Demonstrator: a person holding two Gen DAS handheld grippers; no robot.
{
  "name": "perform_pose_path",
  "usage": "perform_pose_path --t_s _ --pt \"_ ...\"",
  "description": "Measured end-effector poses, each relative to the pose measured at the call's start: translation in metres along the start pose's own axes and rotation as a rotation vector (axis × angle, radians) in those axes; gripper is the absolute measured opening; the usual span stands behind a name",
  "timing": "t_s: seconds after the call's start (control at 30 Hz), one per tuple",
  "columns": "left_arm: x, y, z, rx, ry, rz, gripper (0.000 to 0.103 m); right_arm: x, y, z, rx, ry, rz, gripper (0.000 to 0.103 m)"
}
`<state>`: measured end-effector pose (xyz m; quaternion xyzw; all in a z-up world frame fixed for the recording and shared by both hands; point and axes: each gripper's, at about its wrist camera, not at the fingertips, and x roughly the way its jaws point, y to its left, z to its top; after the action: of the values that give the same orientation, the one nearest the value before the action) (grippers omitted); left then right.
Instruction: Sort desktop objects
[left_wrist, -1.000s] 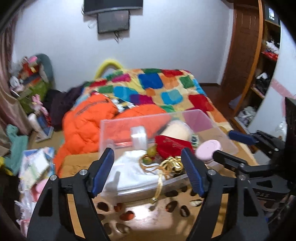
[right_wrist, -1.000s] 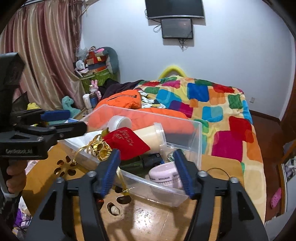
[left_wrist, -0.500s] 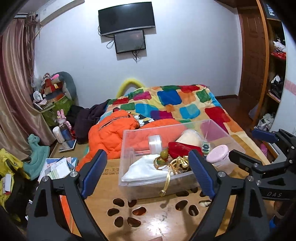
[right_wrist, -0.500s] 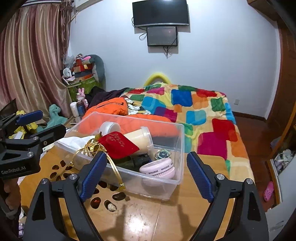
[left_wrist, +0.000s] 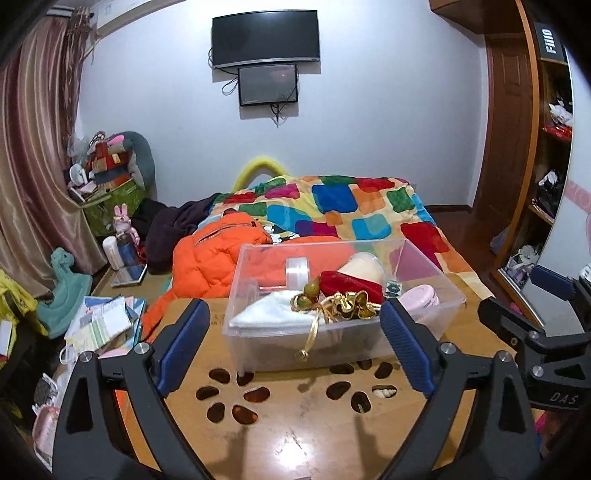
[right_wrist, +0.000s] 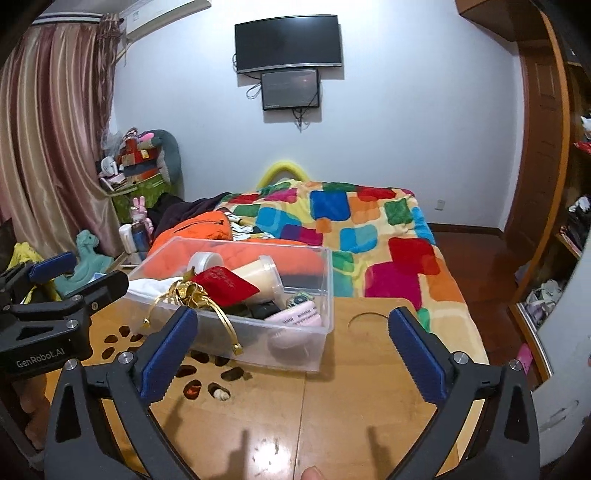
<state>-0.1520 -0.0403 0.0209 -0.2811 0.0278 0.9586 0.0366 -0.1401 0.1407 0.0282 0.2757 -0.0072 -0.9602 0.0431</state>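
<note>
Claws, both mine, left (left_wrist: 293, 347) and right (right_wrist: 291, 350), are opening wide and empty, drawn back from the bin (left_wrist: 424, 266). Red pouch (right_wrist: 225, 286) and gold ribbon (left_wrist: 343, 304) lie inside; sorting looks done.

The worktop (left_wrist: 295, 443) is showing varnished wood, glossy enough to be throwing back a lamp's glare. The storage box (left_wrist: 258, 347) is looking like clear, smooth plastic. Inside it, a gold ribbon (left_wrist: 343, 304) is gleaming like metallic foil, a red pouch (right_wrist: 225, 286) is looking like matt, velvety cloth, and a white cloth (left_wrist: 273, 314) is lying soft and dull. The claw pads (left_wrist: 406, 350) are showing ribbed blue rubber on matt black plastic arms.
</note>
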Motion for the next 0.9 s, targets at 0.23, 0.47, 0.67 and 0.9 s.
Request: perform_pose_path --t_s 0.23,0.47,0.67,0.9 --pt "-0.005 -0.001 -0.012 -0.038 0.012 0.017 0.094 -0.006 -0.008 -0.014 0.049 0.021 -0.002 0.103" --pt "-0.005 -0.005 -0.021 -0.057 0.03 0.012 0.094 -0.01 -0.013 -0.025 0.079 0.038 0.007 0.103" --pt "0.002 -0.01 -0.029 -0.056 0.055 -0.003 0.094 -0.004 -0.01 -0.03 0.07 0.063 0.011 0.103" --pt "0.015 -0.013 -0.033 -0.056 0.082 -0.009 0.094 0.008 -0.007 -0.034 0.06 0.098 0.012 0.103"
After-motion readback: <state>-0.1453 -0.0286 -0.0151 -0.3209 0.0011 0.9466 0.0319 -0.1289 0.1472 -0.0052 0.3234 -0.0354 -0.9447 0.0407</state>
